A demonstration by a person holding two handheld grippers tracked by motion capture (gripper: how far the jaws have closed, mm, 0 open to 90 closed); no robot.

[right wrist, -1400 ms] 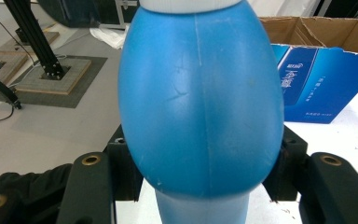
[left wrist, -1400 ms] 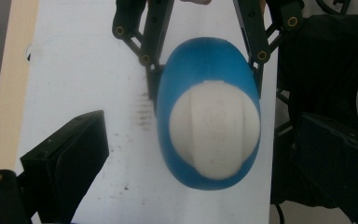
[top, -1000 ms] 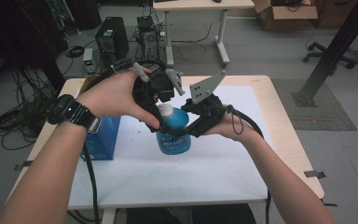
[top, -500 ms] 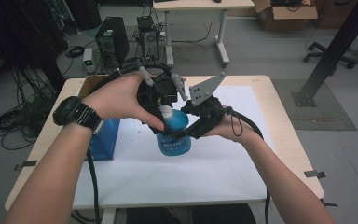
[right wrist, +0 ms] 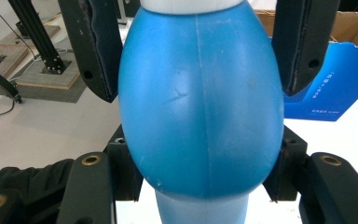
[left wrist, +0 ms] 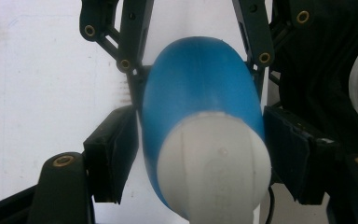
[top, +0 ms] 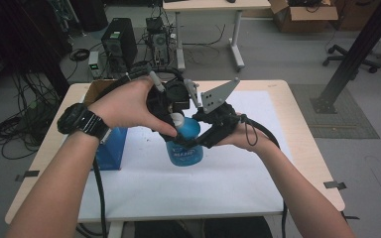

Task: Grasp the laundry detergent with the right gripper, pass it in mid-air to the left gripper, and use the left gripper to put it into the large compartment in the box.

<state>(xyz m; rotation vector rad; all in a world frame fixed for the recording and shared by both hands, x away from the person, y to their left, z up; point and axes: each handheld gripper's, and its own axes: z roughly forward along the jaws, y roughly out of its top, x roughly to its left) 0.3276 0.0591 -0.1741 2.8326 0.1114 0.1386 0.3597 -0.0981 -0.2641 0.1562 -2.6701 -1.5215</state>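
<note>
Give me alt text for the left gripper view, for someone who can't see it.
A blue bottle with a white cap sits between the two black jaws of the left gripper, which have just been closing and now press on its top by the cap. Behind it lies a white table sheet.

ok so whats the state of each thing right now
bottle: upright, white cap still on
right gripper: fingers shut on the bottle's body
left gripper: fingers have just been closing, now around the cap end
blue box: standing on the table, top open
</note>
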